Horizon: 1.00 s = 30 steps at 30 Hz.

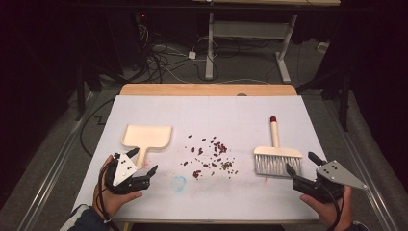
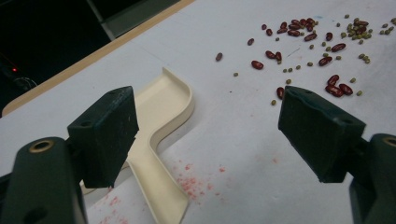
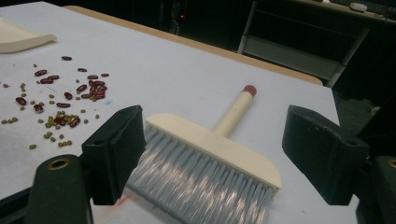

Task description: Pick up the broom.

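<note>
A cream dustpan lies on the white table cover at the left, its handle pointing toward me. My left gripper hovers open just over that handle, nothing between its jaws. Red beans and small green beans are scattered in the middle. At the right lies a cream brush with grey bristles and a red-tipped handle. My right gripper stands open just in front of the bristles, apart from them.
The white cover ends at a wooden table edge at the back. A faint blue ring mark and pink stains mark the cover near me. Beyond the table stand desk legs and floor cables.
</note>
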Each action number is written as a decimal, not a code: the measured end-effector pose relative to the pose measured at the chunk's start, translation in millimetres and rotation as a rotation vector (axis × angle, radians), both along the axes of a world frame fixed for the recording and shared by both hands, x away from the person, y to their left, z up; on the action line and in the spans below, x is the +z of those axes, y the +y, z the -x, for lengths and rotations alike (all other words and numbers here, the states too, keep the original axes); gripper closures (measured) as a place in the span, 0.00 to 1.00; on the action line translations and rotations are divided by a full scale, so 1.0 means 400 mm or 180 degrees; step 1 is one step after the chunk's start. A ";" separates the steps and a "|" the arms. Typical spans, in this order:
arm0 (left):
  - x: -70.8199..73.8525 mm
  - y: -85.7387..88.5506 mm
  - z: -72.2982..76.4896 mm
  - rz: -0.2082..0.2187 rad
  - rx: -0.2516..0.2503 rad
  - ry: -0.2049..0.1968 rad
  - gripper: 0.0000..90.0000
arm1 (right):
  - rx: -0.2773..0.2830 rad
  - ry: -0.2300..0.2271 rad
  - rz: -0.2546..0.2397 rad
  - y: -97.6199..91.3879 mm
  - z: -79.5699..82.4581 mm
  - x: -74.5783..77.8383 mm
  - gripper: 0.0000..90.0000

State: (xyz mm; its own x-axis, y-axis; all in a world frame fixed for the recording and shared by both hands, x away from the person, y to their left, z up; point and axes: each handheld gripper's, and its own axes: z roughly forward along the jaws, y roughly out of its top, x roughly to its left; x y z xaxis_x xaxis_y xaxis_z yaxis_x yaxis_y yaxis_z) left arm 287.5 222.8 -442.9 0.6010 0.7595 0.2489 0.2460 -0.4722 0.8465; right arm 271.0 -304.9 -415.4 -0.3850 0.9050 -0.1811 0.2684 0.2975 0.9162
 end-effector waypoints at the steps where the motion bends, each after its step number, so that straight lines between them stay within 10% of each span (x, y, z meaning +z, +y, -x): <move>1: -0.001 -0.002 -0.001 0.0006 -0.0027 0.0009 0.22 | -0.0006 0.0011 0.0012 -0.001 0.000 -0.002 0.24; 13: -0.011 -0.015 0.004 -0.0057 -0.0188 0.0123 0.23 | 0.0001 0.0140 0.0107 -0.013 -0.026 -0.004 0.30; 23: -0.014 -0.028 0.015 -0.0097 -0.0289 0.0184 0.26 | -0.0089 0.0771 0.0165 0.040 -0.189 0.040 0.31; 30: -0.020 -0.036 0.018 -0.0271 -0.0295 0.0190 0.25 | -0.0346 0.1499 0.0124 0.078 -0.365 0.031 0.35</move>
State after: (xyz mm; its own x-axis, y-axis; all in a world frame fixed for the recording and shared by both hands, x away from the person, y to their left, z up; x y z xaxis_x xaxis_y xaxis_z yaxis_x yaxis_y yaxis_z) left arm 280.4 208.5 -450.9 0.6834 0.6776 0.2718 0.2466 -0.5647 0.7876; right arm 417.0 -273.7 -403.0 -0.3368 0.9405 -0.0445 0.6828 0.2765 0.6763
